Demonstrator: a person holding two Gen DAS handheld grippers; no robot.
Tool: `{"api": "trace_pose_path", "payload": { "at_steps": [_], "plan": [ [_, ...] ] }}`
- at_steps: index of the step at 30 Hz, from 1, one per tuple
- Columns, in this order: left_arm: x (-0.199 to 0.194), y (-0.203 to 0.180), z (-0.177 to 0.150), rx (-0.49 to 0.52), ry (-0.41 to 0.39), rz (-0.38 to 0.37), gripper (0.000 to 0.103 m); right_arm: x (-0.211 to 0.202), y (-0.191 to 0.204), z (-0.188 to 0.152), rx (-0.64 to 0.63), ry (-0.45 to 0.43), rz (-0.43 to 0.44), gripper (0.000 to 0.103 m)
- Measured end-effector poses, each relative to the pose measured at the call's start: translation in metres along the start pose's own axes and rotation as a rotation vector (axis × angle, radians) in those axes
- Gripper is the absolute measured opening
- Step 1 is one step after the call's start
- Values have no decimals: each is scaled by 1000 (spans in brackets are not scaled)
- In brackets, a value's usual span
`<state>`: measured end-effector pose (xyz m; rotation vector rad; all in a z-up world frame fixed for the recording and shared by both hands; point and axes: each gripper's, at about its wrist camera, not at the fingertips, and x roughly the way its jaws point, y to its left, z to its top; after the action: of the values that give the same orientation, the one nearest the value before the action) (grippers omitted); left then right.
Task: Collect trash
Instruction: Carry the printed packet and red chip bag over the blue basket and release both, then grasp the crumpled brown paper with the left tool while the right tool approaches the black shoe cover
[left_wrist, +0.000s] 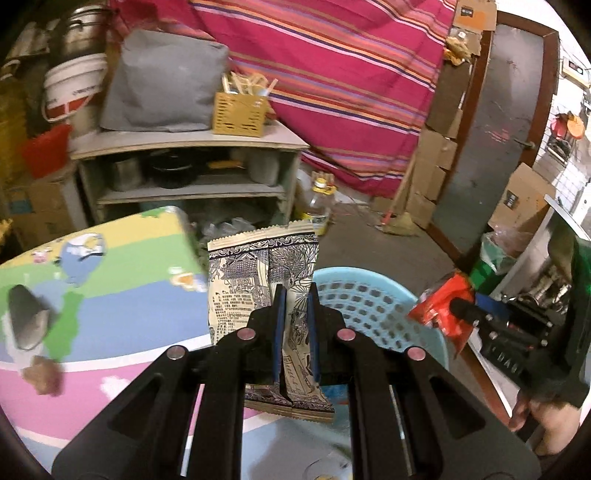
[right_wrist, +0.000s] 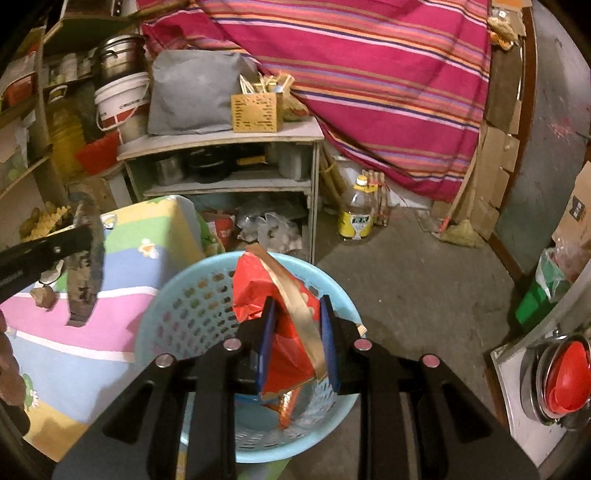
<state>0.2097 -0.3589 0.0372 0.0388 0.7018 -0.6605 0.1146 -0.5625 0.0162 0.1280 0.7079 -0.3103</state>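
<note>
Fig.: both hands loaded, en route to the bin. L gripper (left_wrist: 295, 295) is clamped on a flat printed wrapper (left_wrist: 258, 280), cream w/ blue line-art and a serrated top seam, held upright above the cartoon-print table cover (left_wrist: 110, 306), just beside the basket rim. R gripper (right_wrist: 298, 314) is clamped on a red packet (right_wrist: 284, 332), crumpled glossy foil w/ a gold band across it, hanging directly over the pale-blue basket (right_wrist: 177, 306), a round plastic tub w/ perforated walls. Step in hand, as judged: carry-to-bin, approx. the drop stage for the R side; the L side is a bit short of the rim. Next move calls for opening the R jaws so the packet falls inside, and shifting the L wrapper sideways over the opening before release. Both items are thin, light film, likely to cling to the pads or flutter past the rim, so release low. Remaining on the table: a grey paper cone (left_wrist: 27, 317) and a brown crumpled scrap (left_wrist: 42, 374), matte and irregular, prob. next pickups.
</note>
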Motion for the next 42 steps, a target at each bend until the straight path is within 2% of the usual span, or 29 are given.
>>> {"api": "trace_pose_path", "payload": {
  "at_steps": [7, 9, 10, 11, 16, 18, 20, 22, 23, 24, 26, 30, 34, 38, 42],
  "plan": [
    [28, -27, 6, -1, 35, -46, 13, 10, -9, -3, 14, 14, -13, 24],
    [31, -32, 8, 5, 39, -39, 25, 10, -10, -3, 14, 16, -16, 24],
    [31, -34, 8, 7, 42, -36, 40, 10, -9, -3, 13, 17, -18, 24],
    [31, -36, 9, 9, 40, -35, 48, 10, -9, -2, 13, 18, -19, 24],
    [28, -39, 7, 33, 37, -35, 50, 11, -7, -2, 13, 21, -18, 24],
    [22, -35, 6, 38, 26, -17, 57, 13, -6, -2, 11, 25, -16, 24],
    [13, -26, 5, 40, -1, 17, 73, 16, -3, -3, 13, 30, -10, 25],
    [0, -13, 2, 54, -28, 64, 78, 21, 1, -5, 23, 37, -1, 25],
    [-6, -5, 1, 56, -37, 83, 80, 25, 3, -6, 32, 46, -1, 29],
    [-11, 2, 0, 54, -41, 93, 82, 29, 5, -7, 35, 56, -2, 36],
    [-24, 19, -3, 46, -55, 126, 86, 35, 11, -10, 30, 72, -5, 67],
    [-56, 67, -10, 24, -91, 215, 94, 46, 22, -16, 30, 97, -51, 71],
    [-75, 119, -21, -15, -102, 311, 97, 42, 36, -18, 90, 62, -49, 85],
    [-76, 175, -40, -61, -74, 417, 98, 42, 63, -17, 88, 24, -35, 94],
    [-67, 216, -58, -125, -33, 456, 98, 45, 108, -19, 64, -13, -1, 95]
  ]
}}
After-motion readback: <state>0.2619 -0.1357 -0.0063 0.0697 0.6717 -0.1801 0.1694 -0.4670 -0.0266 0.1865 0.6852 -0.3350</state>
